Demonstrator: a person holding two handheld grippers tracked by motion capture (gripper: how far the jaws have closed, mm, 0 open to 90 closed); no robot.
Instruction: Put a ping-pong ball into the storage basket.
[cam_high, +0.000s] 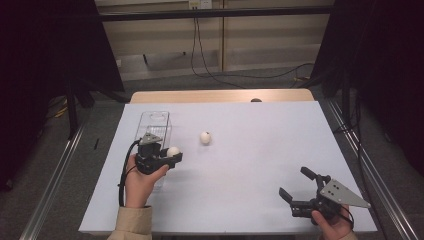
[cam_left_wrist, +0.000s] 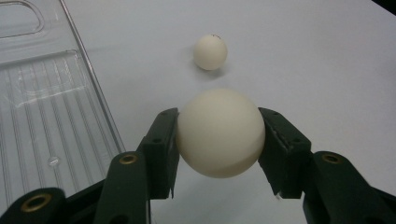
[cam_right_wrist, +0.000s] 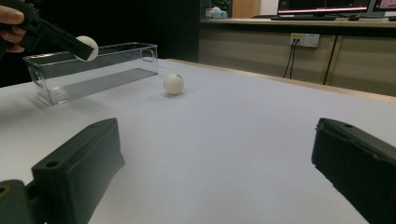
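My left gripper (cam_high: 173, 154) is shut on a white ball (cam_left_wrist: 220, 132), held above the table just right of a clear plastic bin (cam_high: 154, 125). From the right gripper view the held ball (cam_right_wrist: 87, 47) hangs over the bin's near end (cam_right_wrist: 93, 70). A second white ball (cam_high: 205, 137) lies loose on the white table, also seen ahead of the held one (cam_left_wrist: 210, 52) and by the right gripper's camera (cam_right_wrist: 173, 84). My right gripper (cam_high: 296, 184) stands open near the front right of the table, nothing between its jaws (cam_right_wrist: 215, 163).
The white sheet (cam_high: 260, 145) covers a wooden table whose far edge (cam_high: 220, 95) shows. Metal rails run along both sides on the floor. Cables hang at the back wall. A small dark object (cam_high: 256, 100) sits at the table's far edge.
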